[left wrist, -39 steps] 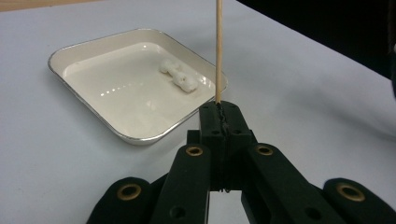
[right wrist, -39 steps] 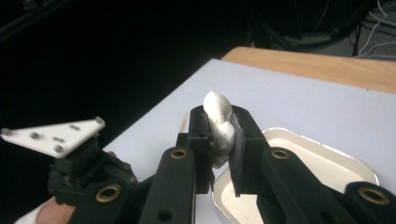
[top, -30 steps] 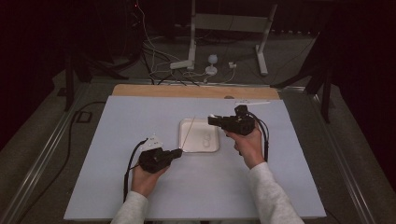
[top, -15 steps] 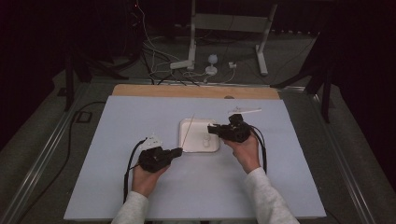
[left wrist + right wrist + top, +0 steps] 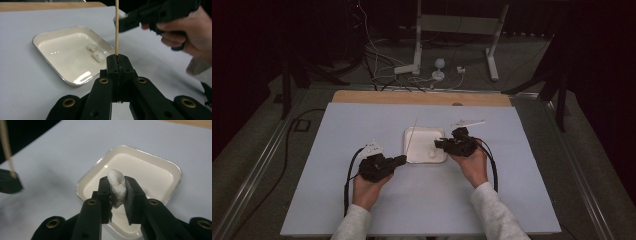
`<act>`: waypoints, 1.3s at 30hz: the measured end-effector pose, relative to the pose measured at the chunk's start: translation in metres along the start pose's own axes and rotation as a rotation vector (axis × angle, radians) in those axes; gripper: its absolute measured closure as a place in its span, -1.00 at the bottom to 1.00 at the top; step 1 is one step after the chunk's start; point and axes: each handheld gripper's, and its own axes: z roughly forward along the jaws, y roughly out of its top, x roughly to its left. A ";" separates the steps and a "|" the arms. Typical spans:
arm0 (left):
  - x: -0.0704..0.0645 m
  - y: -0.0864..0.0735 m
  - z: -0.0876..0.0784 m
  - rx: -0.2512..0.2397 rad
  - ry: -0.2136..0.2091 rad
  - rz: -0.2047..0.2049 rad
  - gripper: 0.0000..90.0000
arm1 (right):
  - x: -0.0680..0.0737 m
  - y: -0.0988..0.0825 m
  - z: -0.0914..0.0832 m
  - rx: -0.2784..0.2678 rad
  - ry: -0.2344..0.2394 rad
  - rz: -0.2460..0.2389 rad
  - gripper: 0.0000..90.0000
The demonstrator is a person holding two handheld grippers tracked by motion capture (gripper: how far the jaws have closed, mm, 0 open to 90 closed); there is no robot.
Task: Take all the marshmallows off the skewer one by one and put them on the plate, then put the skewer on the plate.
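1. Counted: two grippers, one wooden skewer (image 5: 116, 27), one white tray (image 5: 47, 37), two white lumps (image 5: 95, 53) lying in it, a third white piece (image 5: 117, 187) held over it.
2. Left gripper (image 5: 117, 60) clamped on skewer base; skewer upright, long axis vertical, tip cut off at top edge.
3. Right gripper (image 5: 117, 186) pinching white piece lengthwise; lower end hidden between jaws.
4. From above, lumps hard to separate.

Recording lab or studio bench, dark surround, pale blue-grey sheet (image 5: 337, 200) over a wooden tabletop (image 5: 377, 97), metal rails (image 5: 259, 165) along the sides, white stand legs (image 5: 418, 45) behind, loose cables (image 5: 377, 60) and small white plugs (image 5: 439, 70) on grey carpet
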 end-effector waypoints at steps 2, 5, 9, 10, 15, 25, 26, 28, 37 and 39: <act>0.000 0.003 0.000 -0.002 0.004 -0.003 1.00 | -0.001 -0.003 0.002 0.010 -0.005 0.005 0.71; 0.001 0.007 0.003 0.003 0.007 -0.013 1.00 | -0.004 -0.008 0.007 0.026 -0.009 0.014 0.70; 0.002 0.011 0.008 0.021 0.007 -0.032 1.00 | -0.008 -0.016 0.014 0.050 -0.015 0.026 0.68; 0.003 0.011 0.009 0.020 0.006 -0.036 1.00 | -0.009 -0.018 0.015 0.058 -0.018 0.028 0.65; 0.006 0.014 0.014 0.016 0.005 -0.050 1.00 | -0.011 -0.020 0.021 0.074 -0.045 0.047 0.09; 0.011 0.020 0.023 0.002 0.018 -0.092 1.00 | -0.006 -0.016 0.005 -0.019 -0.038 0.061 -0.57; 0.011 0.020 0.025 -0.002 0.021 -0.097 1.00 | -0.004 -0.016 0.003 -0.028 -0.036 0.061 -0.61; 0.013 0.021 0.028 -0.003 0.025 -0.108 1.00 | -0.002 -0.016 -0.001 -0.039 -0.036 0.055 -0.65; 0.015 0.021 0.043 0.014 0.047 -0.147 1.00 | 0.002 -0.021 -0.017 -0.079 -0.037 0.052 -0.66; 0.016 0.020 0.046 0.017 0.049 -0.155 1.00 | 0.001 -0.022 -0.022 -0.095 -0.034 0.060 -0.67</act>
